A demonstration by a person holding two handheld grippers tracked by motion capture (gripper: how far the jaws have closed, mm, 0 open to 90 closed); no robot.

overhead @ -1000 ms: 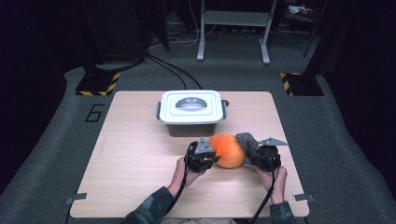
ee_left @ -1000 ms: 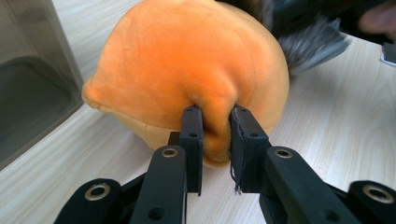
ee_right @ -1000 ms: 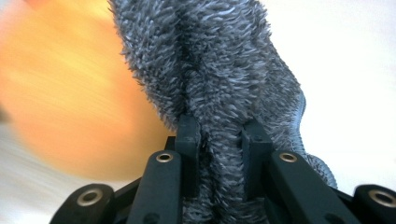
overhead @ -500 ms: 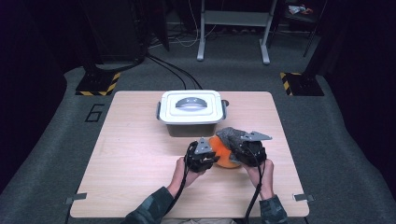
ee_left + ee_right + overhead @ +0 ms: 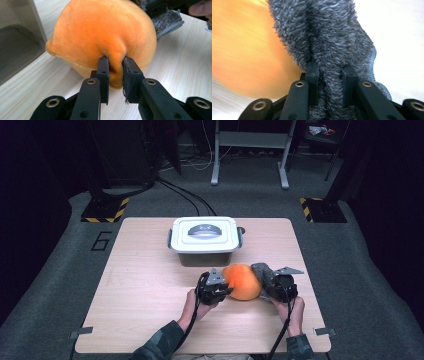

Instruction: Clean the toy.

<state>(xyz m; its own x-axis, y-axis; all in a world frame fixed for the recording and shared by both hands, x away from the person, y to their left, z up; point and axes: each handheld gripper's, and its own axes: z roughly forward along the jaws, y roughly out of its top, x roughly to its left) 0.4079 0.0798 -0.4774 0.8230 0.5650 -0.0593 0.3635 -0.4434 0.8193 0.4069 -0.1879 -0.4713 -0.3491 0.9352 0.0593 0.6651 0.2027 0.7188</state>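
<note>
Toward the 5 o'clock part of the bench, an orange plush toy lies between the two hand-held grippers. At its 9 o'clock side the left hand-held gripper has its jaws drawn close on a fold of the orange fabric, pinching it; the left gripper view shows that fold of the plush toy squeezed between the two black jaws of that gripper. At the toy's 3 o'clock side sits a grey fuzzy part, and the right hand-held gripper pinches it; in the right gripper view the grey fuzzy part is clamped between the jaws of this gripper, with orange behind at 9 o'clock. At the bench's 12 o'clock stands a lidded white box, near the toy but apart from it.
</note>
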